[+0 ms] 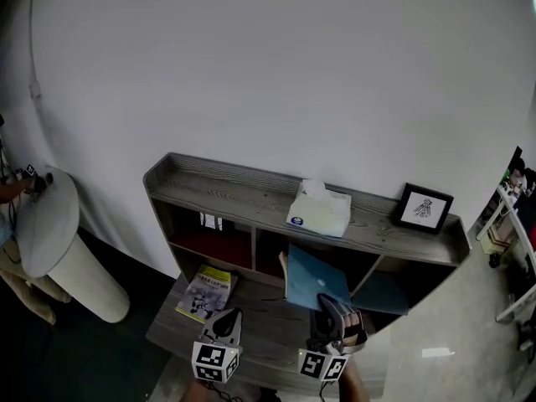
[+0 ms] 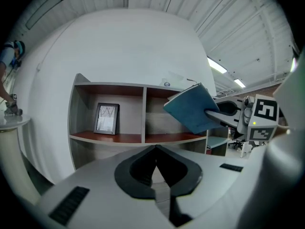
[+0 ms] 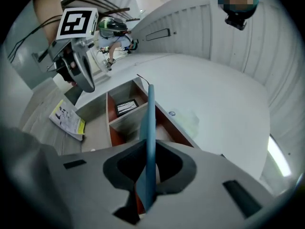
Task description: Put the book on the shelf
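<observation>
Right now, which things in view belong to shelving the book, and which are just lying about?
For the job: blue book, gripped in the right claw; shelf.
Lying about: yellow booklet, tissue pack, framed picture; left claw, shut, empty.

You have a grey wood shelf (image 1: 251, 193) in front of you, against the white wall (image 1: 276, 65). 2 things sit on its top board: a white tissue pack (image 1: 319, 208) near the middle and a black picture frame (image 1: 425, 208) standing at the right end. A smaller frame (image 2: 106, 119) stands in the left box. On the near low board, at the left, a yellow and white booklet (image 1: 206, 292) lies flat.
</observation>
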Motion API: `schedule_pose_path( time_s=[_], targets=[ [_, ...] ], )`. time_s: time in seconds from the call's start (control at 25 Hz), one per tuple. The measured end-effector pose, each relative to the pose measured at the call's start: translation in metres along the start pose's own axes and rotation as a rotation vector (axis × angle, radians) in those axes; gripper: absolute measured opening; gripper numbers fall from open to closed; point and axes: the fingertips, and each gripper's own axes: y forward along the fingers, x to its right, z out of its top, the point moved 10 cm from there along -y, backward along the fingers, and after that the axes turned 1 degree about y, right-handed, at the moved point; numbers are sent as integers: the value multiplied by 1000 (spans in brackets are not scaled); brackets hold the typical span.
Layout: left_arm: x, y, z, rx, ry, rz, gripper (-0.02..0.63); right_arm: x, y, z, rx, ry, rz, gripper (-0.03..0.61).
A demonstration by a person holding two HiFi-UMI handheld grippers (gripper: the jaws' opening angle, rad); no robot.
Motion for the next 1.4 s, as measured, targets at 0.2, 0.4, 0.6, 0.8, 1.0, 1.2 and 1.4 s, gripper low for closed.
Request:
schedule_pose_path(
  time_s=[0.2,0.4,0.6,0.8,1.0,1.2,1.4],
  targets=[
    [-1,16,-2,-8,-15,7,6,-11,22,-14,-43,-163,33,63],
    [-2,29,-6,-20,-23,8,6,-23,39,-30,-86,-216,75,63],
    [-8,38,-8,-31,-29,21,6,-32,54,-42,-118,-244,111,63],
    [-12,46,-8,-40,-35,27,6,-41,67,-48,-146,-309,162,64],
    [-16,53,-10,-52,-41,27,6,-50,78,-55,-169,-372,229,64],
    [-20,57,-14,-62,-43,29,6,-54,85,-63,-188,-377,256,64],
    [-21,60,-16,-67,-47,27,6,-53,91,-64,-188,-368,264,64]
  ],
)
